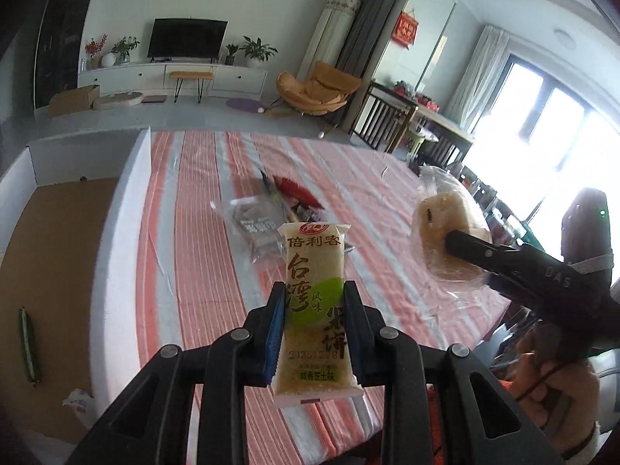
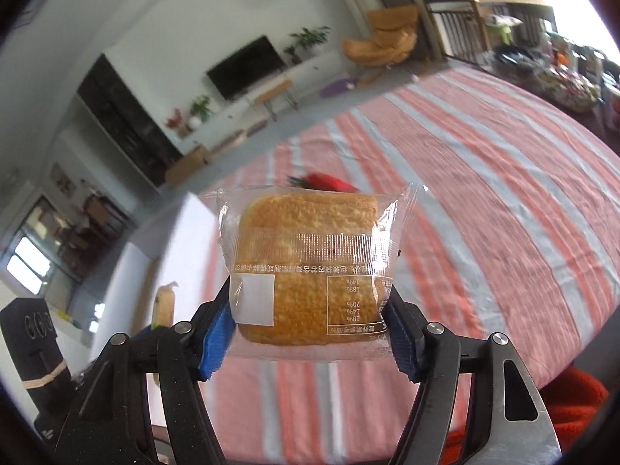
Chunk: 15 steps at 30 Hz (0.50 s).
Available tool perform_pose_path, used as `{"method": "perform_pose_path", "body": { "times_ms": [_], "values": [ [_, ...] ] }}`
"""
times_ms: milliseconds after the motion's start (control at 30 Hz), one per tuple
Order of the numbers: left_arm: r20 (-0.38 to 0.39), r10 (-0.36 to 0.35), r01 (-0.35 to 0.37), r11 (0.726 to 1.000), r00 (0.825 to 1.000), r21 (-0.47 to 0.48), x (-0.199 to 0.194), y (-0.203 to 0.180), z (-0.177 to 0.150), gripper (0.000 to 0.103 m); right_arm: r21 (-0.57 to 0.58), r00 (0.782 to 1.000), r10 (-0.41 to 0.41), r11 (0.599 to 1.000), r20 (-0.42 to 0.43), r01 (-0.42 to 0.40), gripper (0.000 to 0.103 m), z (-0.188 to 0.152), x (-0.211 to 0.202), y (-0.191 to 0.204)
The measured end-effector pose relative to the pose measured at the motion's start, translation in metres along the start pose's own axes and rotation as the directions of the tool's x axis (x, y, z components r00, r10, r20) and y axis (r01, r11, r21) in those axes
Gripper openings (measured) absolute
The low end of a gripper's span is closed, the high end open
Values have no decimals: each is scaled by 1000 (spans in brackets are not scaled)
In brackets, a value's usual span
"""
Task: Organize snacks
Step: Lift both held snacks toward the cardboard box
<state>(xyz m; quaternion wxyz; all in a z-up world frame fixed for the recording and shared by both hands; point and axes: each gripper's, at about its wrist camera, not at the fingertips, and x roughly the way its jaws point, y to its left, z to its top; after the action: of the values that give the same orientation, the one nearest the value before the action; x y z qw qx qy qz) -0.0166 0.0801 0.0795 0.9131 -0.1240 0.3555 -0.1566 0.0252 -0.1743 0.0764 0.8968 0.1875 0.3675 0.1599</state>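
A: Where's the box point(image 1: 128, 178)?
B: Left of both. Left gripper point(image 1: 314, 333) is nearer, jaws pinching the rice cake point(image 1: 316, 302) upright. Right gripper point(image 2: 310, 333) pinches the bread point(image 2: 310, 271) over the bench point(image 1: 217, 255), probably.

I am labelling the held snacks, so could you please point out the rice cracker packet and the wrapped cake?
rice cracker packet point(image 1: 316, 294), left wrist view, on the printed front of its wrapper.
wrapped cake point(image 2: 310, 255), right wrist view, on the golden cake under the clear wrapper.
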Motion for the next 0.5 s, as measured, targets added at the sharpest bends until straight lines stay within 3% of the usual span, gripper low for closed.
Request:
{"method": "perform_pose_path", "body": {
  "times_ms": [100,233,300,400,433,500],
  "values": [
    [90,33,-33,999,995,-5,-52,13,13,28,-51,994,109,993,-7,-109,71,9,4,47],
    [151,172,-167,985,974,-42,-100,51,23,28,-104,960,264,956,-89,-273,71,12,27,117],
    [158,270,-261,962,950,-77,-113,78,21,28,-134,942,304,937,-142,-322,71,7,45,147],
    [101,400,-382,910,911,-164,-115,129,11,28,-195,924,325,911,-203,-363,71,-13,70,188],
    [76,442,-422,886,894,-191,-111,146,6,28,-214,918,326,903,-224,-373,72,-20,82,199],
    [10,537,-523,826,844,-212,-101,177,-5,29,-241,905,316,890,-286,-387,75,-40,112,218]
  ]
}}
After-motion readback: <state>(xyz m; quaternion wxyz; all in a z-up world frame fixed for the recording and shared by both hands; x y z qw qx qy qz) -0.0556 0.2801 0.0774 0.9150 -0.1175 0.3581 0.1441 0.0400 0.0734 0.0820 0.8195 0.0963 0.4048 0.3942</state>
